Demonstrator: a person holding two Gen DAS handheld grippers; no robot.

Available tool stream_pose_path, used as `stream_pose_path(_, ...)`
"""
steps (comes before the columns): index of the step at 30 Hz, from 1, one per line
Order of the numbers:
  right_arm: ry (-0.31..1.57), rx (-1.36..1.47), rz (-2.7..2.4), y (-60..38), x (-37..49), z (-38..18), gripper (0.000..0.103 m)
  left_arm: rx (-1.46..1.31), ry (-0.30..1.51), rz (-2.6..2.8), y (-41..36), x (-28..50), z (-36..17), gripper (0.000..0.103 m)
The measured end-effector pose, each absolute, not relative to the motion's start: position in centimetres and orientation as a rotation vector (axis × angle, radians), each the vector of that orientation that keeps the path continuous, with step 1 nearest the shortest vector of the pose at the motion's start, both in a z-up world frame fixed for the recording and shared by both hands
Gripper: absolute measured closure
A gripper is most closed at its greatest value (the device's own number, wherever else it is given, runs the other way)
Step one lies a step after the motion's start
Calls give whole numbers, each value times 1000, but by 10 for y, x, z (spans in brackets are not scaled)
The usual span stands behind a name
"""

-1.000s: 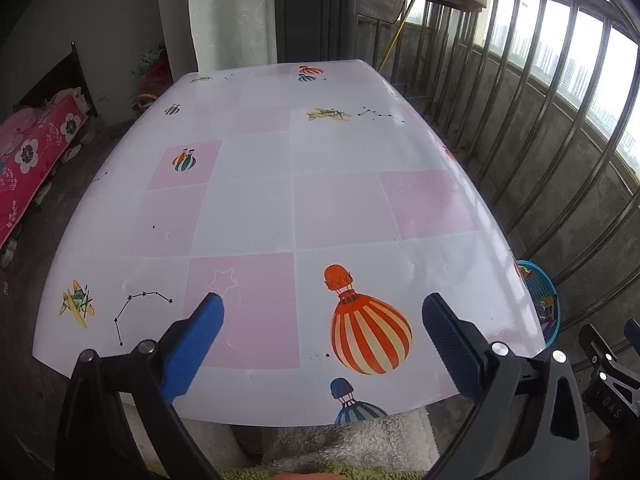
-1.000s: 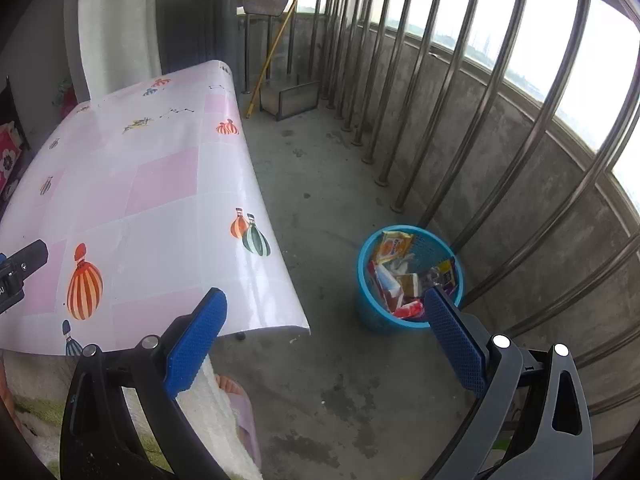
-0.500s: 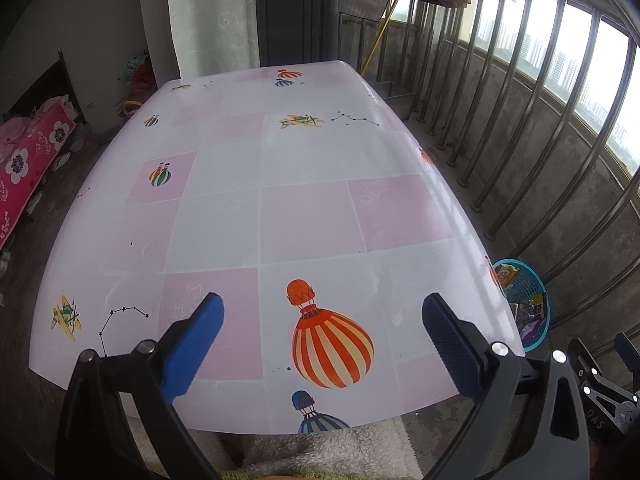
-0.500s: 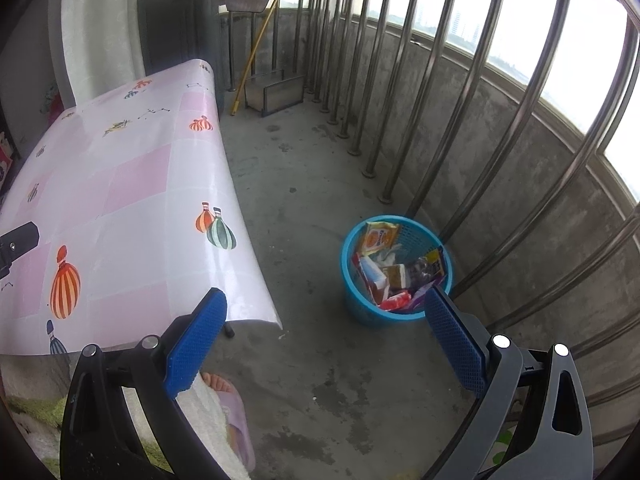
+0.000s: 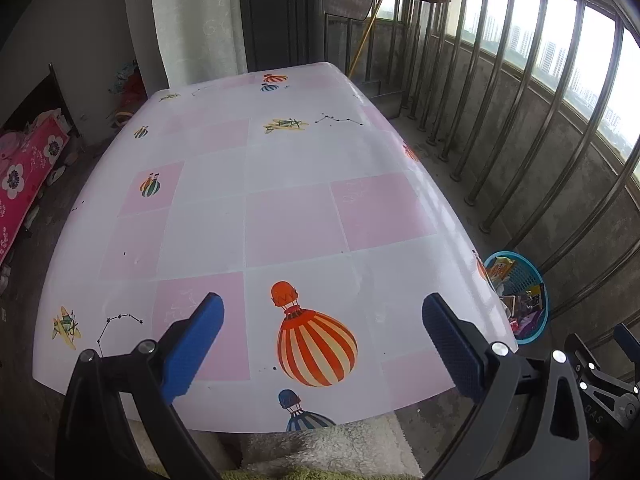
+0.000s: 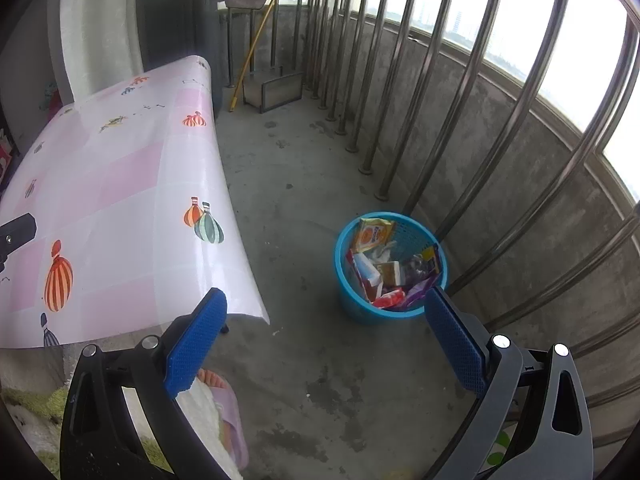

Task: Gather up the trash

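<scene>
Right wrist view: we see wrappers filling the blue plastic mesh basket (image 6: 390, 270) at two o'clock; our balloon-print bench (image 5: 256, 216) looks cleared, both grippers' fingers wide and empty, task seemingly finished.

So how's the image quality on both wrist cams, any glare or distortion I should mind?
Left wrist: daylight sheen on the tablecloth near the railing, edges bowed by fisheye. Right wrist: sky beyond the bars blown out; blue basket sharp and evenly lit.
</scene>
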State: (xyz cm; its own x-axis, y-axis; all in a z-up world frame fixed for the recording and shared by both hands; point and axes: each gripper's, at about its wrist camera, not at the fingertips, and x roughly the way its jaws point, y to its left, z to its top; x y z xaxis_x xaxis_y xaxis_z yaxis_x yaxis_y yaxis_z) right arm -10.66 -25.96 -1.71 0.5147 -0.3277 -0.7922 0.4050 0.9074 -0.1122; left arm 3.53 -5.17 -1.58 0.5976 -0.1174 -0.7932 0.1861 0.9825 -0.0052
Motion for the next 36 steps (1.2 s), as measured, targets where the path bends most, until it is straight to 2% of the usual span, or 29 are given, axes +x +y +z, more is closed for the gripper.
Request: stream_pose_path(36,945,41,-346,-237,-96,-16,8,81,937,-150,-36,35,-21,6)
